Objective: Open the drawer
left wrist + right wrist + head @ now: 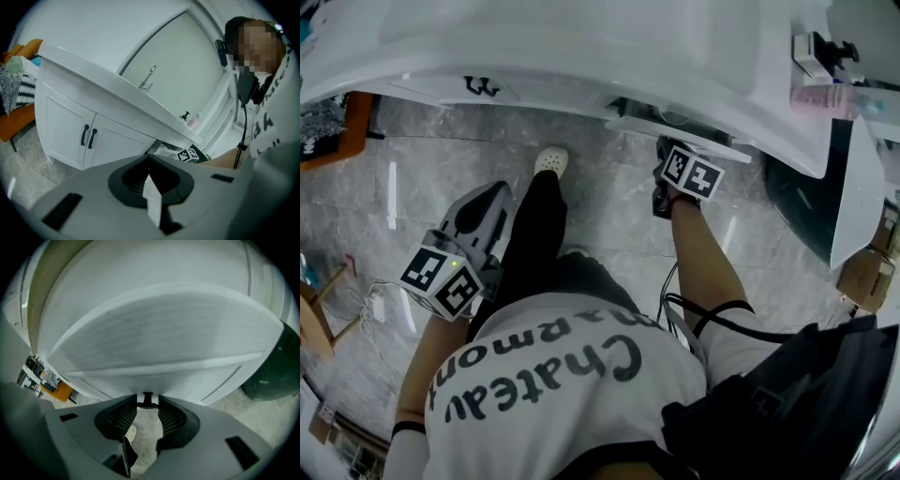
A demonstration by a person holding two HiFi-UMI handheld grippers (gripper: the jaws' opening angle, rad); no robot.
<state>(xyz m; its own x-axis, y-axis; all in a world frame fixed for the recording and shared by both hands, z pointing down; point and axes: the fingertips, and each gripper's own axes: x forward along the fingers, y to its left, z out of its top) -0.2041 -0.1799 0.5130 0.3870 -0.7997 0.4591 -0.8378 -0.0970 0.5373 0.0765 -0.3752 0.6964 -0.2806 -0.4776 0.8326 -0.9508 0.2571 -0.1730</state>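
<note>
Grey marbled floor, white vanity over it.

Head view: shirt print reads "Chateau Marmont". The drawer juts slightly from under the countertop, with the right gripper at its front. The left gripper is low and well apart. The pink bottle has no legible label.

Left gripper view: jaws together, empty.

Right gripper view: jaws clamped on the black drawer handle.
</note>
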